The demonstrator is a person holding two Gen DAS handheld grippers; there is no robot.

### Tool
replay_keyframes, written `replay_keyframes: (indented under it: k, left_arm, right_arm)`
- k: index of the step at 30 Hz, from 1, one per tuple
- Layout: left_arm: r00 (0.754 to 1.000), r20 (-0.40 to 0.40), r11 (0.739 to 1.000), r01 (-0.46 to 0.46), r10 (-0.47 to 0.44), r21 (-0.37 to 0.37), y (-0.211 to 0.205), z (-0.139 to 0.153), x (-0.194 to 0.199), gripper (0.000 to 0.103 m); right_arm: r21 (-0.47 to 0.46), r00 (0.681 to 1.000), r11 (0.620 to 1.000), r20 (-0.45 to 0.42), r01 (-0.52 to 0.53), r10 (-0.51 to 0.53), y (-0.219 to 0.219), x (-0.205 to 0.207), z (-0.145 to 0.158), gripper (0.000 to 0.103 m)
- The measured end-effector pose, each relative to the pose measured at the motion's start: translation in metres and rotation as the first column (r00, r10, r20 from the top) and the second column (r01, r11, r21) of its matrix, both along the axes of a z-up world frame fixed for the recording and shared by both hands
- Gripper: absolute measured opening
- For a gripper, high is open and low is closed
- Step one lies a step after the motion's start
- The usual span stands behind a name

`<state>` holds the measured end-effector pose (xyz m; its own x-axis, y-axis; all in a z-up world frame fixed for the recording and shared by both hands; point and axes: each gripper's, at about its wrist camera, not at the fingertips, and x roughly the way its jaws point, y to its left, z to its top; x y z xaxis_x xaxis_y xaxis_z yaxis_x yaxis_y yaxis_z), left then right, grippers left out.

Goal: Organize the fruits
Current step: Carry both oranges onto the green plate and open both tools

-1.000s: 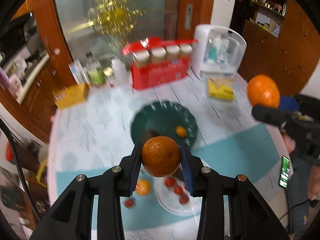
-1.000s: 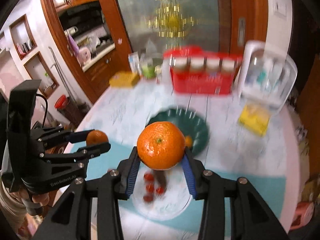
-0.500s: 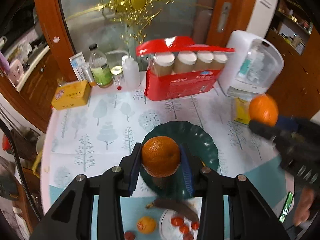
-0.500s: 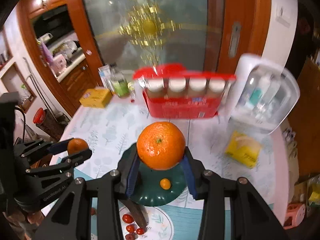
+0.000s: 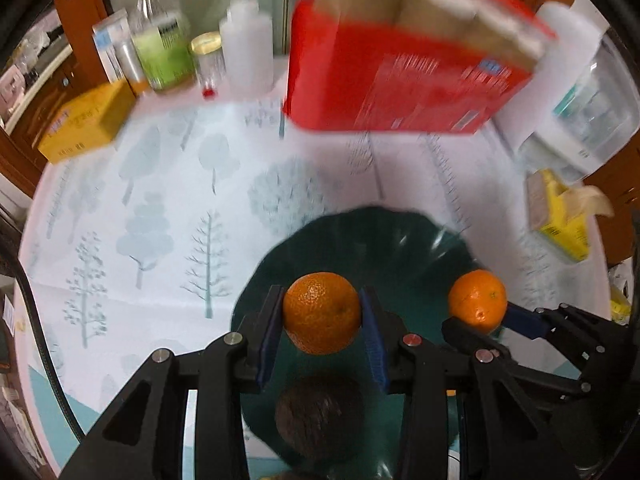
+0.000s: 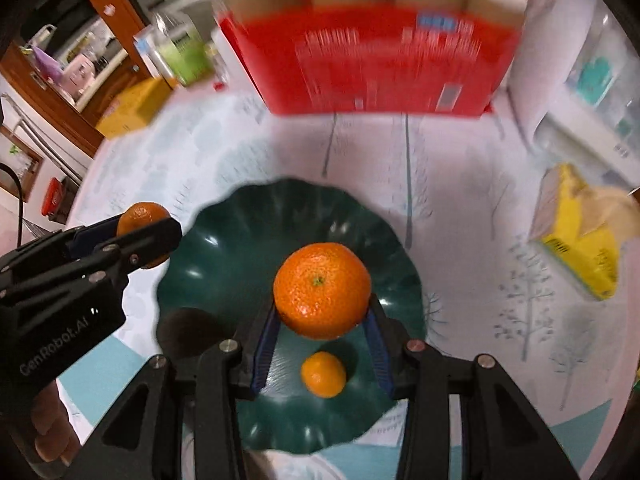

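White tree-print tablecloth holds a dark green scalloped plate [image 6: 224, 240]; both grippers [image 5: 322, 312] [image 6: 320, 292], each clamped on a round orange, hover directly above it.

3 oranges [image 6: 321, 290] [image 6: 141, 216] [image 6: 323, 374], 1 green plate [image 6: 224, 240]

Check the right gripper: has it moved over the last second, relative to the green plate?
Yes. The right gripper, shut on its orange, has come forward and down: the green plate now fills the right wrist view beneath it, nearer the red box.

two oranges [image 5: 322, 312] [image 6: 321, 290] held above green bowl [image 6: 224, 248]; small, perhaps kumquat-like fruit [image 6: 323, 374] inside.
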<state>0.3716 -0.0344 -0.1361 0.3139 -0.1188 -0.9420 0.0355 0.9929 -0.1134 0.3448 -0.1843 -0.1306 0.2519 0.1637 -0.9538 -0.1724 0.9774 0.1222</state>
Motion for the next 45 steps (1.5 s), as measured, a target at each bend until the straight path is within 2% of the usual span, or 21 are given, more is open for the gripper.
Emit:
replay_keyframes:
  k: [3, 7, 16, 19, 23, 25, 26, 27, 32, 45]
  left_arm:
    - [0.999, -0.033, 1.000, -0.003, 0.003, -0.009, 0.001, -0.026, 0.004, 0.036]
    - [0.999, -0.041, 1.000, 0.006, -0.008, -0.028, 0.001, -0.042, 0.008, 0.036]
    - [0.999, -0.025, 0.999, 0.038, -0.038, -0.017, -0.004, -0.053, 0.007, 0.037]
    - [0.999, -0.037, 0.999, 0.037, -0.037, -0.005, -0.005, -0.055, 0.007, 0.040]
    - [0.999, -0.038, 0.999, 0.033, -0.033, 0.005, -0.002, -0.053, 0.007, 0.053]
    - [0.999, -0.036, 0.999, 0.023, -0.024, -0.027, 0.002, -0.050, 0.007, 0.073]
    - [0.999, -0.031, 0.998, 0.020, -0.021, -0.054, 0.003, -0.047, 0.007, 0.090]
    - [1.000, -0.020, 0.998, 0.010, -0.011, -0.064, 0.004, -0.043, 0.006, 0.093]
    - [1.000, 0.008, 0.998, 0.029, -0.029, -0.054, -0.001, -0.031, 0.001, 0.094]
    - [0.997, 0.061, 0.996, 0.046, -0.041, -0.080, 0.002, 0.011, -0.025, 0.099]
  right_arm:
    - [-0.003, 1.000, 1.000, -0.008, 0.007, -0.007, -0.001, 0.004, -0.021, 0.042]
    - [-0.002, 1.000, 1.000, 0.011, 0.006, -0.006, 0.000, 0.006, -0.034, 0.042]
    - [-0.026, 0.998, 0.999, 0.058, -0.019, 0.021, 0.006, 0.008, -0.046, 0.043]
    - [-0.041, 0.996, 0.999, 0.081, -0.029, 0.032, 0.008, 0.007, -0.046, 0.044]
    - [-0.063, 0.995, 0.998, 0.097, -0.032, 0.038, 0.008, 0.006, -0.046, 0.044]
    - [-0.051, 0.995, 0.998, 0.095, -0.028, 0.033, 0.005, 0.005, -0.045, 0.044]
    - [-0.041, 0.995, 0.999, 0.092, -0.027, 0.030, 0.003, 0.005, -0.045, 0.045]
    - [-0.030, 0.995, 0.999, 0.092, -0.027, 0.030, 0.001, 0.004, -0.044, 0.046]
    - [-0.029, 0.991, 0.999, 0.128, -0.027, 0.031, 0.001, -0.001, -0.032, 0.050]
    - [-0.033, 0.986, 0.999, 0.166, -0.029, 0.034, 0.003, -0.021, -0.007, 0.051]
